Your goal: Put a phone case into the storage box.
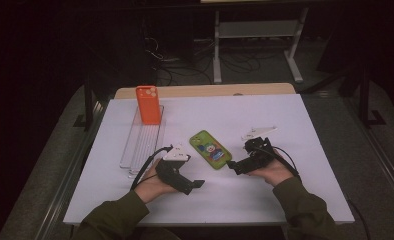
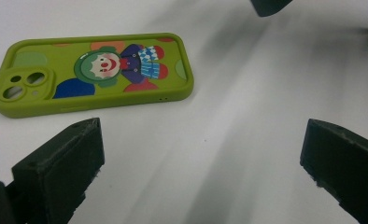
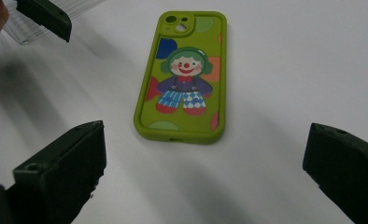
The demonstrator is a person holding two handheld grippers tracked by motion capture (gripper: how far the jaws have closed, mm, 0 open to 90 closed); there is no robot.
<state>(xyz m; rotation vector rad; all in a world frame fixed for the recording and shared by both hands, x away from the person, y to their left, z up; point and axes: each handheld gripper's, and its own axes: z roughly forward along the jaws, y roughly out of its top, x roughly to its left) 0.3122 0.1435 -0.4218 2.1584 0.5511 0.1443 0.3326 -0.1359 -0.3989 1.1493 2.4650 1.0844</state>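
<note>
A green phone case (image 1: 210, 149) with a clown picture lies flat, back up, in the middle of the white table (image 1: 295, 190). My left gripper (image 1: 195, 187) rests just below and left of it, pointing right. In the left gripper view the case (image 2: 93, 72) lies ahead and to the left of the gripper (image 2: 201, 154), whose jaws stand wide apart over bare table. My right gripper (image 1: 235, 167) sits off the case's lower right end, pointing left. In the right gripper view that gripper (image 3: 203, 158) is open, and the case (image 3: 184, 77) lies just beyond its jaws, untouched.
An orange phone case (image 1: 149, 105) stands upright at the far end of a clear slotted rack (image 1: 142, 142) on the table's left. A corner of that rack (image 3: 32, 30) and a jaw of the left gripper show at the right gripper view's top left. A wooden board edges the table's far side.
</note>
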